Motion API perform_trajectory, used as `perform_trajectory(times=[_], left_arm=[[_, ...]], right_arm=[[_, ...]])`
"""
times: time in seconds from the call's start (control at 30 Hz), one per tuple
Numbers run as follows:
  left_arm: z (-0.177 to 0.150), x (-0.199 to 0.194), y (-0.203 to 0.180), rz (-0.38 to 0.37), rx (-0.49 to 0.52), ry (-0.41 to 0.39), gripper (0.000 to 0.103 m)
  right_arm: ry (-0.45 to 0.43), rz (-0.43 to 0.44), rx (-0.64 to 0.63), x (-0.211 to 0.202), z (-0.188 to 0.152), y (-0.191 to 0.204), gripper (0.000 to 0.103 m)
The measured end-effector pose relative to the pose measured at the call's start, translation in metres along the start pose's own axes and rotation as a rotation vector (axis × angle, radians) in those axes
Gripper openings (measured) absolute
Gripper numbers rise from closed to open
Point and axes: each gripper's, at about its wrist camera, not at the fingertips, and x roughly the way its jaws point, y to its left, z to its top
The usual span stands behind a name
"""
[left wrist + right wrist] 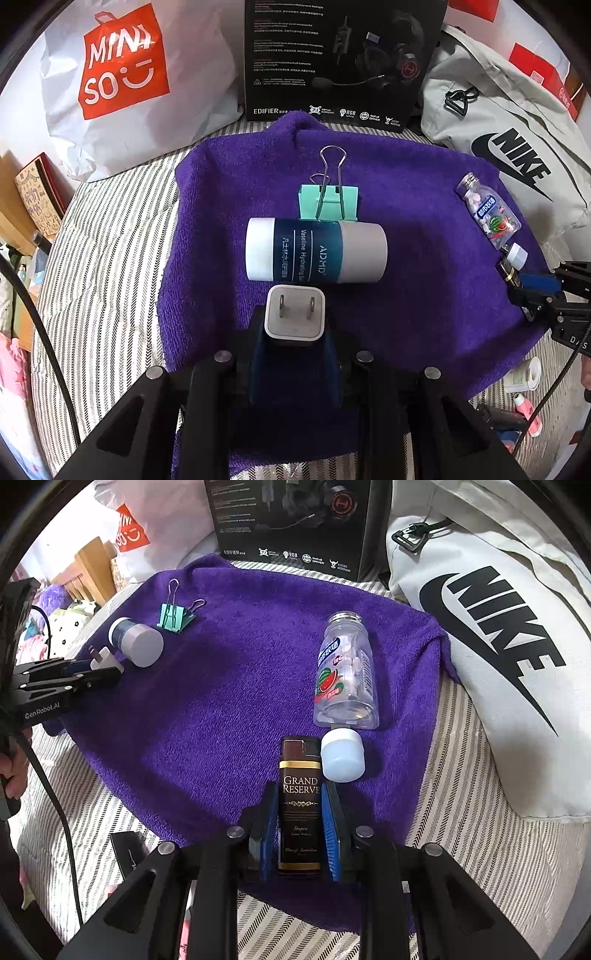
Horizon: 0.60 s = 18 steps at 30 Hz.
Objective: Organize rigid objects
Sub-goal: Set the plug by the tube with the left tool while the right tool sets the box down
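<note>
Left gripper [295,332] is pinching the charger [294,314] beside the tube [316,250], right gripper [300,812] is clamping the lighter [300,805] on the towel [221,709]; risking nudging the cap [341,755].

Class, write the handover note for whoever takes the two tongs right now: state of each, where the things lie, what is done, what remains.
Left tongs: shut on the white charger plug, just above the purple towel.
Right tongs: shut on the Grand Reserve lighter.
On the towel: cream tube lying beside the green binder clip; candy bottle on its side, small white cap near its base.
Done: both items gripped.
Left: place plug and lighter, probably in the two rows.
</note>
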Motion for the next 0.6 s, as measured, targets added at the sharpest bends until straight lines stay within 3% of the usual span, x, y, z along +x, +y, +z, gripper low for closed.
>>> perform_trajectory(times=[0.17, 0.3, 0.4, 0.6], left_arm=[[0.0, -0.001, 0.0, -0.038, -0.021, 0.024, 0.038], [-0.003, -0.003, -0.002, -0.038, -0.022, 0.057, 0.048], [-0.008, -0.009, -0.003, -0.004, -0.021, 0.085, 0.049], [-0.026, -0.048, -0.007, -0.013, -0.035, 0.035, 0.051]], right_arm=[[-0.002, 0.042, -0.027, -0.002, -0.001, 0.001, 0.039], [0.024, 0.025, -0.033, -0.005, -0.003, 0.005, 0.04], [0.022, 0.032, -0.017, -0.013, -0.006, 0.0, 0.041], [-0.02, 0.048, 0.013, -0.042, -0.021, -0.005, 0.041]])
